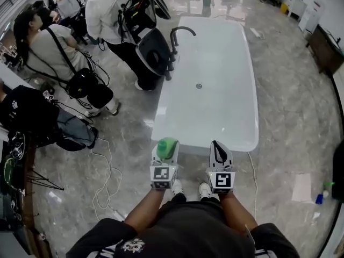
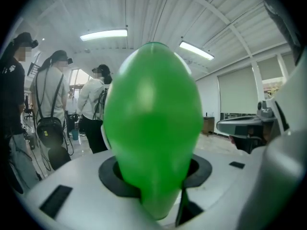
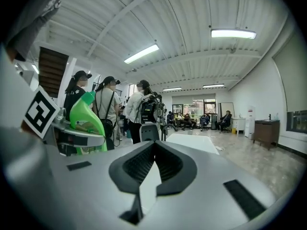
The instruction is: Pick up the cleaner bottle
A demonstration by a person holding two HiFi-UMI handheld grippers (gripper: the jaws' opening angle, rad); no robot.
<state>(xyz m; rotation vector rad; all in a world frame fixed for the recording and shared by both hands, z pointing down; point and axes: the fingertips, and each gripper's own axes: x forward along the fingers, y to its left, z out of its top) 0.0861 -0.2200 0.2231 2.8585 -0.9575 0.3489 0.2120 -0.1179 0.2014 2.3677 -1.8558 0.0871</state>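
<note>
Green cleaner bottle (image 2: 152, 123) was squeezed between the jaws of the left gripper (image 1: 164, 152), up in the air. Beside it, the right gripper (image 1: 219, 150) had its jaws shut on nothing. Just ahead stood a white bathtub (image 1: 215, 106) with a small drain (image 1: 199, 85) in its bottom and a dark tap (image 1: 180, 34) at its side.

The cleaner bottle (image 1: 167, 143) sits in the left claw (image 1: 165, 150), bathtub (image 1: 215, 79) ahead, right claw (image 1: 217, 145) beside it.

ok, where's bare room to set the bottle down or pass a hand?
Free: the bathtub's white inside, from the drain to its near rim; also the marble floor right of the tub. Crowded: the floor left of the tub, with people, bags and cables, and the faucet corner.
</note>
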